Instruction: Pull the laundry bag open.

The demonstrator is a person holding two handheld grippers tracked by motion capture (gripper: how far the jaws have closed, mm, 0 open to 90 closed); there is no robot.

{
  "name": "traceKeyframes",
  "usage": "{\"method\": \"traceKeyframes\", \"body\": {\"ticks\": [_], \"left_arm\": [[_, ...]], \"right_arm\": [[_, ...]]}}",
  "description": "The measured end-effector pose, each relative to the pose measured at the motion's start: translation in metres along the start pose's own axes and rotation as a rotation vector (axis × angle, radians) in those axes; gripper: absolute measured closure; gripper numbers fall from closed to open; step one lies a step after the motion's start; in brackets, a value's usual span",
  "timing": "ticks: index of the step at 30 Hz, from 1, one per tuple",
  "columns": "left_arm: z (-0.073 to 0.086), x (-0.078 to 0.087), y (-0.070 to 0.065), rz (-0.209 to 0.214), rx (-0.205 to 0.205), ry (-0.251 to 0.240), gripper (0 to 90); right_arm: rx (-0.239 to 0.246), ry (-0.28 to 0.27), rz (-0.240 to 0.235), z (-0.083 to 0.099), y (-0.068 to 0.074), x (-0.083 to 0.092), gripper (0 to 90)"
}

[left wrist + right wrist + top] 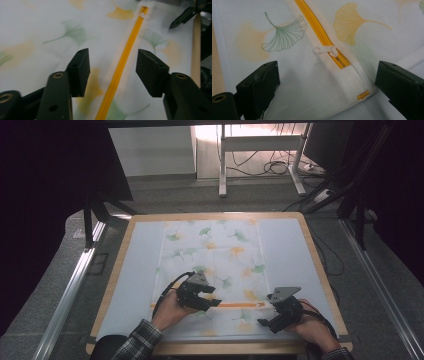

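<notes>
The mesh laundry bag (212, 265) lies flat in the middle of the high view, its long axis running from the bottom of the frame up toward the top, on the pale mat of the table (135, 270). Its yellow zipper (235, 305) crosses the bag's near end from left to right, low in the frame. In my right gripper view the zipper (317, 27) slants from the top centre down to the right, and the white plastic slider (325, 50) sits near its end, close to a ribbed white band and a small yellow tab at the bag's corner. The fabric is a fine white mesh printed with green and yellow ginkgo leaves.

My left gripper (212, 296) hangs over the zipper's left part; in its own view the jaws stand about half apart (112, 72), the yellow strip (120, 67) running between them, pads off it. My right gripper (264, 322) sits lower right, jaws wide (327, 82), straddling the zipper's end and touching nothing. A wooden table edge borders the mat.
</notes>
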State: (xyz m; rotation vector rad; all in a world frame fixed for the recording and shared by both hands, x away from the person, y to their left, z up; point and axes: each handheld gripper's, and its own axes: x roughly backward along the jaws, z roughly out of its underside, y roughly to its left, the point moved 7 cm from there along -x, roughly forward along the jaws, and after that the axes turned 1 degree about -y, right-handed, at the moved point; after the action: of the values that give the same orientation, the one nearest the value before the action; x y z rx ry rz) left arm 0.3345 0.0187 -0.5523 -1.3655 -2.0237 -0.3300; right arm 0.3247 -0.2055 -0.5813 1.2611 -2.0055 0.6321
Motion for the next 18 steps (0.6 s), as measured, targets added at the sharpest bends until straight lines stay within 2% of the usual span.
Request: {"method": "traceKeyframes", "body": {"ticks": [2, 3, 4, 7, 8, 9, 10, 11, 16, 18], "left_arm": [[-0.004, -0.006, -0.003, 0.01, -0.008, 0.006, 52.1], [-0.008, -0.013, -0.006, 0.023, -0.017, 0.009, 52.1], [-0.014, -0.025, -0.011, 0.041, -0.025, 0.011, 56.0], [-0.021, -0.042, -0.017, 0.068, -0.035, 0.018, 60.2], [-0.021, -0.042, -0.017, 0.068, -0.035, 0.018, 61.3], [-0.026, -0.052, -0.021, 0.088, -0.037, 0.017, 62.3], [-0.026, -0.052, -0.021, 0.088, -0.037, 0.017, 62.5], [-0.031, -0.059, -0.025, 0.107, -0.037, 0.013, 62.6], [-0.041, -0.074, -0.032, 0.118, -0.05, 0.01, 59.8], [-0.045, -0.086, -0.036, 0.119, -0.055, 0.02, 58.4]], "right_arm": [[0.0, 0.0, 0.0, 0.0, 0.0, 0.0, 5.3], [-0.001, 0.0, 0.0, 0.0, 0.0, 0.0, 5.3], [0.001, -0.003, -0.003, 0.0, 0.0, 0.0, 5.3], [-0.001, -0.005, -0.003, 0.001, 0.0, 0.0, 5.3], [-0.001, -0.005, -0.003, 0.001, 0.0, 0.0, 5.3], [-0.003, -0.006, -0.003, 0.001, 0.0, 0.0, 5.3], [-0.003, -0.006, -0.003, 0.001, 0.0, 0.0, 5.3], [-0.004, -0.007, -0.003, 0.001, 0.0, 0.0, 5.4], [-0.003, -0.01, -0.003, 0.001, 0.0, 0.0, 5.4], [-0.004, -0.011, -0.004, 0.001, 0.0, 0.0, 5.4]]}}
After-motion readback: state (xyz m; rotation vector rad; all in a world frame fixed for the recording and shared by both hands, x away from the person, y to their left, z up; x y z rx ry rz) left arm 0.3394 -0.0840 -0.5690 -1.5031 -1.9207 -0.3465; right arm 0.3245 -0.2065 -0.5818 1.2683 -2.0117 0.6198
